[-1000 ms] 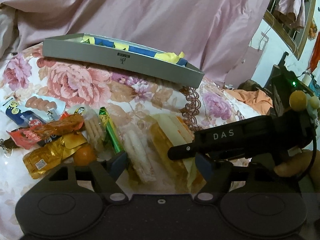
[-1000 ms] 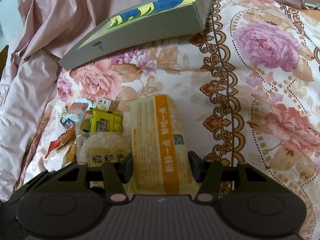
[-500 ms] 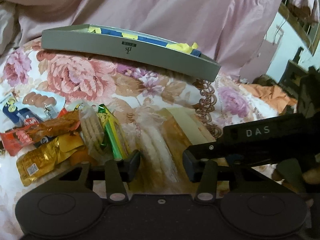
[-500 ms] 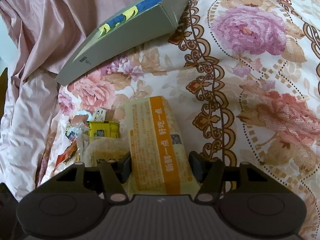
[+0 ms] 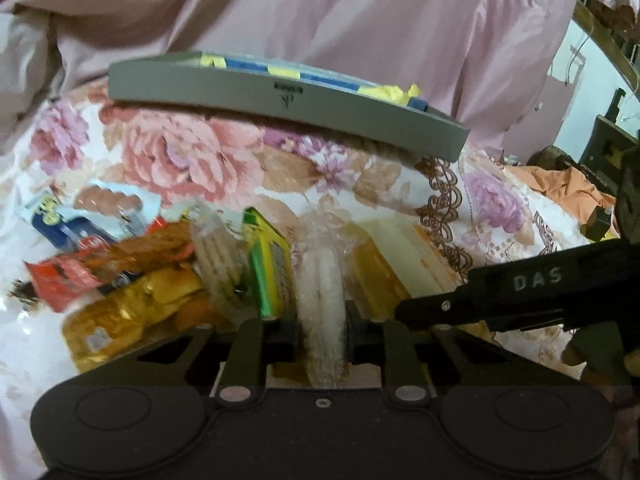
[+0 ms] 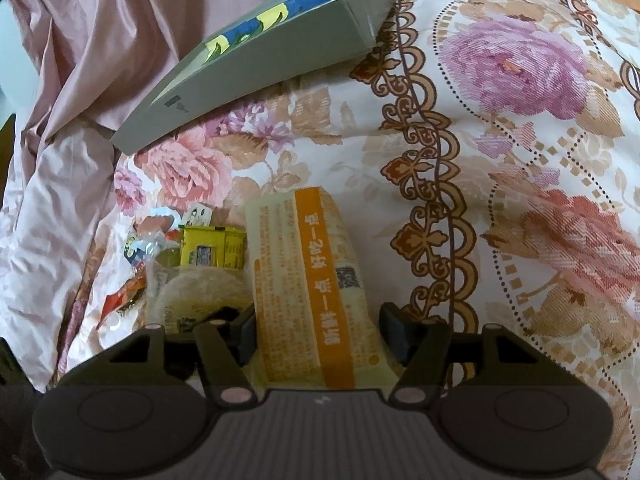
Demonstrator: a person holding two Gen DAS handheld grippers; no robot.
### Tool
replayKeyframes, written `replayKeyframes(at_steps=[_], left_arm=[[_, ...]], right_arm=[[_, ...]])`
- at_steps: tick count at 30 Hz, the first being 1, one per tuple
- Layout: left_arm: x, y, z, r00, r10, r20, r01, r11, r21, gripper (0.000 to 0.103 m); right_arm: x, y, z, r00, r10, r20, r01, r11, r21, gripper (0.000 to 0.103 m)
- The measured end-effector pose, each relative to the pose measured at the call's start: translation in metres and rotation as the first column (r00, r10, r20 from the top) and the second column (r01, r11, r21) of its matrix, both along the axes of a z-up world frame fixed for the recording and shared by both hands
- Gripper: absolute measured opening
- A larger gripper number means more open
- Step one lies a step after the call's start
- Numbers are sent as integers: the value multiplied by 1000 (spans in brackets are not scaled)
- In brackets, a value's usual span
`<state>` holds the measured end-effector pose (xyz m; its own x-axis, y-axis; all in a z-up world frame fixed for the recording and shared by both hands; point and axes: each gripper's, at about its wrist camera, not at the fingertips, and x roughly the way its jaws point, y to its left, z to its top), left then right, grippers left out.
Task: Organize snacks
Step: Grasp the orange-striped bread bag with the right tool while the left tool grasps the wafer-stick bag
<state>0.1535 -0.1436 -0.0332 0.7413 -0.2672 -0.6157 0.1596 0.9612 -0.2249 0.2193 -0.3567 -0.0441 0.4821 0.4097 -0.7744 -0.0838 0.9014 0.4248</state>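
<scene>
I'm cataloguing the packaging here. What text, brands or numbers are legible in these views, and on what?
"DAS": white letters on the right gripper, seen from the left wrist.
Grey box: small dark logo, too blurred to read.
Orange-striped packet: white Chinese characters, upside down, and a QR code; not readable.
Yellow packet: barcode and print too small.
Other wrappers: blurred.

Bedspread (image 6: 520, 120): woven cloth, matt, floral print. Pink sheet (image 5: 360, 20): smooth cloth, slight sheen. Grey box (image 5: 280, 96): matt cardboard. Rice-cracker pack (image 5: 322, 280): clear glossy plastic film. Orange-striped packet (image 6: 312, 280): printed plastic, low gloss. Left gripper (image 5: 322, 330): matt black plastic.
</scene>
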Motion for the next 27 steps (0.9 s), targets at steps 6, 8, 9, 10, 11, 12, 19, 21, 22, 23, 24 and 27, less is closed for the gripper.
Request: replayKeyframes(at_steps=[6, 8, 9, 10, 11, 12, 19, 21, 22, 23, 24, 27], left_arm=[[-16, 11, 7, 999, 18, 31, -18, 1000, -7, 21], [-20, 14, 8, 999, 21, 39, -20, 1000, -24, 21], [-21, 16, 8, 999, 23, 41, -21, 999, -33, 21], [-22, 18, 8, 999, 27, 43, -25, 999, -41, 21], [-22, 18, 8, 999, 30, 44, -28, 999, -46, 21], [-23, 19, 9, 998, 35, 47, -32, 998, -50, 21], [-27, 20, 16, 996, 45, 73, -40, 997, -73, 21], [-27, 19, 20, 996, 40, 84, -34, 996, -79, 21], [-27, 18, 21, 995, 39, 89, -31, 996, -80, 21], [-28, 17, 23, 995, 38, 95, -30, 996, -80, 21], [-28, 16, 24, 994, 36, 100, -28, 996, -81, 21], [-28, 14, 30, 992, 36, 117, -26, 996, -81, 21]], right_arm=[[-3, 14, -2, 998, 54, 19, -52, 995, -85, 72], [-4, 20, -3, 997, 70, 23, -67, 991, -112, 75], [-5, 22, -4, 997, 79, 25, -75, 989, -125, 76], [-6, 25, -5, 996, 89, 28, -84, 986, -142, 78], [-7, 30, -6, 994, 102, 32, -95, 982, -164, 81], [-8, 34, -7, 993, 114, 36, -105, 978, -182, 83], [-16, 68, -14, 979, 192, 70, -152, 913, -378, 77], [-16, 68, -13, 980, 181, 83, -134, 909, -395, 68], [-16, 66, -13, 981, 174, 86, -128, 913, -388, 65], [-16, 64, -12, 982, 168, 89, -122, 917, -380, 63], [-16, 63, -12, 982, 166, 92, -121, 920, -374, 61], [-18, 62, -8, 979, 164, 118, -111, 925, -363, 55]])
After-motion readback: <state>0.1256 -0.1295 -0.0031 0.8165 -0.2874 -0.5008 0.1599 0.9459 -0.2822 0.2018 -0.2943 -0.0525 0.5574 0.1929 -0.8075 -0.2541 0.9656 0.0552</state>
